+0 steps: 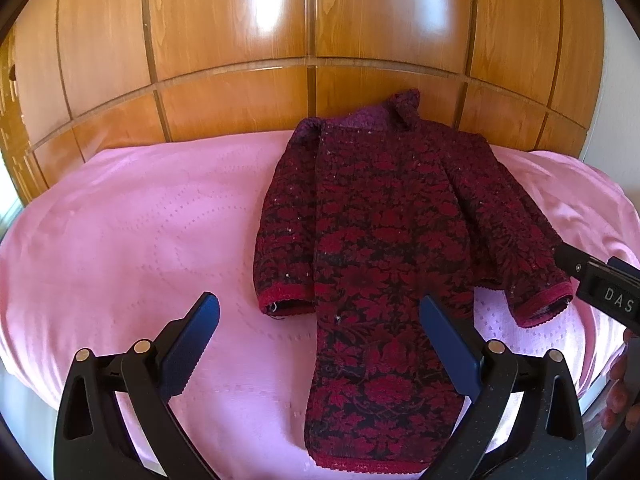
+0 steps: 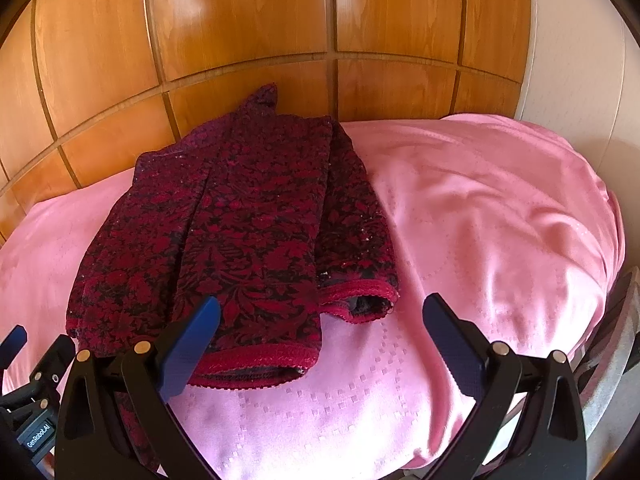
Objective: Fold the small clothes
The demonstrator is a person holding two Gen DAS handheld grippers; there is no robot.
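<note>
Above the near edge of the bed, left tool (image 1: 320, 312) spread wide and empty, right tool (image 2: 320, 312) likewise agape, red-and-black patterned sweater (image 1: 372, 240) flat on pink bedspread (image 1: 140, 220), wooden headboard (image 1: 240, 92) behind.

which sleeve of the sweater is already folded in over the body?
The sleeve on the left in the left wrist view: it lies over the sweater body, cuff pointing toward the hem. The other sleeve angles out onto the pink bedspread.
</note>
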